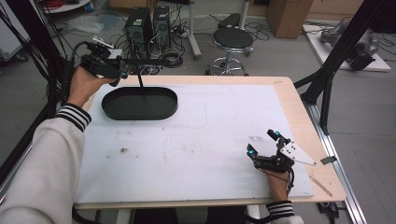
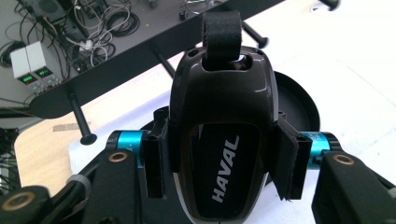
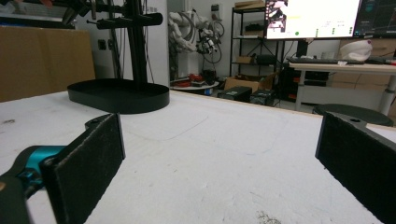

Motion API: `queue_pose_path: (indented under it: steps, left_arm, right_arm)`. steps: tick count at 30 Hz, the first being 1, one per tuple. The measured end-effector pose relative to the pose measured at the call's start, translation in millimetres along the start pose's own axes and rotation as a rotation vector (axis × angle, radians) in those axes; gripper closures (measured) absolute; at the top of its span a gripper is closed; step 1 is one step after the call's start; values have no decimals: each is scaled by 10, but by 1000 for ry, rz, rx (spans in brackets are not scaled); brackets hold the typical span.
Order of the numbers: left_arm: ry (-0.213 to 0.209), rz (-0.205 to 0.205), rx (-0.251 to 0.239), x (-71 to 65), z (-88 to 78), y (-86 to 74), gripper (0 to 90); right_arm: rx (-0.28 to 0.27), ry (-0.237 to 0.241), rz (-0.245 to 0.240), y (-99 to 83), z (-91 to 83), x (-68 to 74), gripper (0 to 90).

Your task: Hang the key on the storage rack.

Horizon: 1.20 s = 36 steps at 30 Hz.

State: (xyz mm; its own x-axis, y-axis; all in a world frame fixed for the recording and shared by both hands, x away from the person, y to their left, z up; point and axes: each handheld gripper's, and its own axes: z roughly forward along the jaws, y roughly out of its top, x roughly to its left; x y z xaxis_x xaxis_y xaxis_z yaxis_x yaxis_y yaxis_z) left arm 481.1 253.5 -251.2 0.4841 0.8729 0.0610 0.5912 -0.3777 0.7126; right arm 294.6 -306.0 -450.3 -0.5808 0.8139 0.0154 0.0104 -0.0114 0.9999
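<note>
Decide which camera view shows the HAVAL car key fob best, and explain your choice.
The left gripper view: the HAVAL key fob sits close up, clamped between the left gripper pads, logo readable. In the high view the fob is too small to make out at the left gripper.

Key fob [image 2: 219, 140] above the tray [image 1: 140, 103], table's [image 1: 210, 140] far-left.

Left gripper [image 1: 122, 71] fingers clamped, raised far-left; right gripper [image 1: 263, 143] fingers apart, seemingly resting low
</note>
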Motion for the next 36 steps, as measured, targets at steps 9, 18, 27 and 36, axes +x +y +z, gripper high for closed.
queue_pose_path:
  steps: [9,18,27,36]
  left_arm:
    - [17,-22,10,62,80,-1,486]
    - [26,-41,-2,99,109,2,486]
    - [32,-54,-20,90,147,21,486]
    - [67,-72,-12,127,170,17,486]
  right_arm:
    - [-2,-1,11,-22,-13,9,3]
    - [-1,1,10,-25,-9,9,3]
    - [-1,4,7,-25,-7,8,3]
    - [-2,7,10,-25,-7,6,3]
